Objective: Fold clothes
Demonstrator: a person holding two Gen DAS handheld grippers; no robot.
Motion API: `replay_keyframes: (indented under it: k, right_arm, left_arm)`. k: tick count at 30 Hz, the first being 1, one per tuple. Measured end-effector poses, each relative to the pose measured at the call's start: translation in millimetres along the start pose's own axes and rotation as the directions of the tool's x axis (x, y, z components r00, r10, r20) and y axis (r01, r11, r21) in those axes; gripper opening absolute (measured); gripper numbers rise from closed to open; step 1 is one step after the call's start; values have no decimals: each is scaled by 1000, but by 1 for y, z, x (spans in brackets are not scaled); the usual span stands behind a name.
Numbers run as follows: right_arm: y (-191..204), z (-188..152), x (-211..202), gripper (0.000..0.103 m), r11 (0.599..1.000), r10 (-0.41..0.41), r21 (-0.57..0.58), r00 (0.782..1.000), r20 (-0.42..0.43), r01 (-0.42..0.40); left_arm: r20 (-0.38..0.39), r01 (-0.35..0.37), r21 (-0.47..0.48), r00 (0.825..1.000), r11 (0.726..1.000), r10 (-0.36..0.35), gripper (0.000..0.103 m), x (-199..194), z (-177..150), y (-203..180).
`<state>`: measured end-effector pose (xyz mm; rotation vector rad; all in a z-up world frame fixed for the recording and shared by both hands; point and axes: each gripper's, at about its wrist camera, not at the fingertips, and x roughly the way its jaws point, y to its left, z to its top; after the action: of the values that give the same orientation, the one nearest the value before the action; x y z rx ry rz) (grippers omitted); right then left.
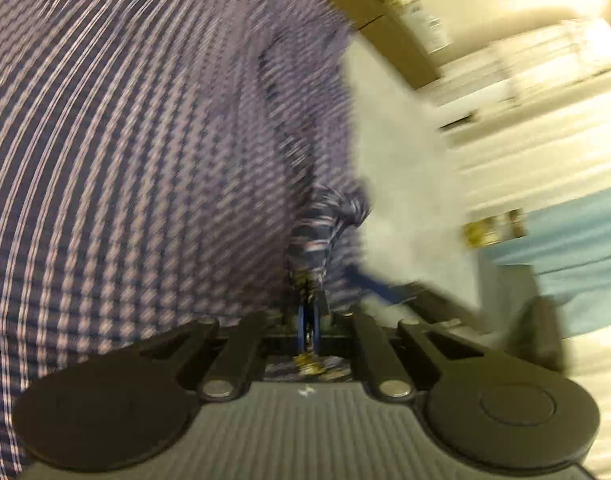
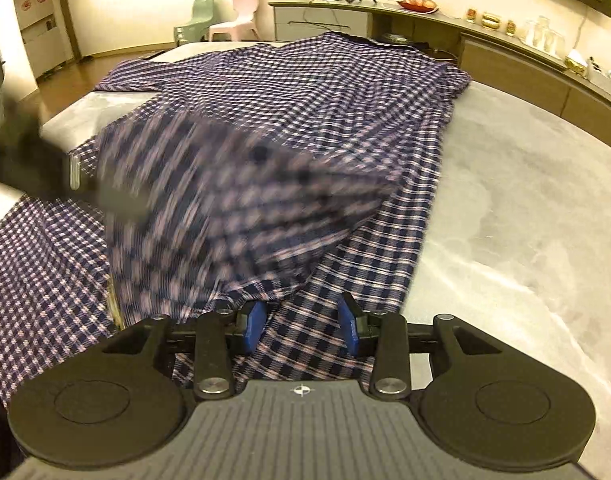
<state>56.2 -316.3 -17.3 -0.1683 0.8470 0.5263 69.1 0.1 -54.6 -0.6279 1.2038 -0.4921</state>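
While the checked shirt [image 2: 305, 92] lies spread across the grey bench [image 2: 525, 200], the left tongs [image 1: 308, 300] are pinched tight on a bunched fold of it, the cloth rising blurred to their left. The right tongs [image 2: 301, 322] stand partly apart low over the near hem, blue pads [image 2: 350, 326] either side of the fabric without pressing it. A blurred flap hangs above them.

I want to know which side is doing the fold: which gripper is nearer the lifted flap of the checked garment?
Left. The left gripper is shut on a bunched edge of the checked garment, carrying the lifted flap. The right gripper stands open over flat cloth, just below the flap.
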Motion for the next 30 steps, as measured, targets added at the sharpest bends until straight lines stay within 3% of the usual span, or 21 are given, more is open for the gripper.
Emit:
replay_keyframes:
  k: [2, 4, 6, 9, 10, 13, 15, 16, 18, 21, 24, 26, 27, 30]
  right_arm:
    - [-3, -1, -5, 42, 1000, -6, 7, 1000, 8, 6]
    - [-2, 0, -9, 42, 1000, -28, 7, 999, 30, 28]
    - [1, 2, -21, 42, 996, -91, 5, 991, 93, 91]
    - [10, 4, -42, 42, 993, -118, 0, 969, 217, 121]
    - [14, 4, -44, 42, 997, -79, -5, 969, 234, 83]
    - [30, 0, -22, 41, 999, 1, -41, 987, 160, 5]
    - [39, -10, 2, 40, 997, 1, -78, 999, 38, 2]
    - [43, -15, 2, 40, 993, 1, -114, 999, 34, 3]
    - [47, -17, -6, 41, 987, -3, -158, 1000, -25, -1]
    - [48, -21, -19, 42, 984, -6, -179, 999, -40, -2]
    - [58, 8, -32, 43, 993, -38, -112, 999, 39, 42]
    - [71, 30, -50, 48, 994, -28, -104, 994, 103, 38]
    - [81, 42, -59, 51, 993, -13, -113, 991, 133, 28]
    - [121, 89, -67, 67, 983, 90, -173, 982, 164, -61]
  left_arm:
    - [-25, -31, 16, 999, 999, 31, 6, 11, -7, 4]
    - [-26, -77, 113, 996, 991, 80, 12, 16, -15, -8]
    - [3, -151, 220, 988, 964, 154, 23, 17, -26, -22]
    - [45, -165, 336, 986, 927, 160, 25, 9, -43, -38]
    - [51, -155, 359, 988, 920, 146, 27, 5, -48, -39]
    - [91, -169, 412, 985, 895, 144, 29, -17, -61, -38]
    - [155, -221, 436, 973, 873, 170, 30, -40, -65, -30]
    - [194, -251, 440, 964, 862, 181, 31, -52, -64, -25]
    - [299, -314, 379, 932, 871, 206, 41, -94, -51, -6]
    - [424, -369, 208, 869, 906, 256, 49, -140, -6, 40]
    - [494, -380, 26, 809, 925, 319, 55, -175, 53, 97]
    - [514, -321, -138, 785, 937, 345, 55, -196, 94, 147]
    - [534, -285, -222, 764, 932, 361, 55, -199, 115, 171]
    - [578, -173, -428, 702, 887, 416, 55, -222, 144, 241]
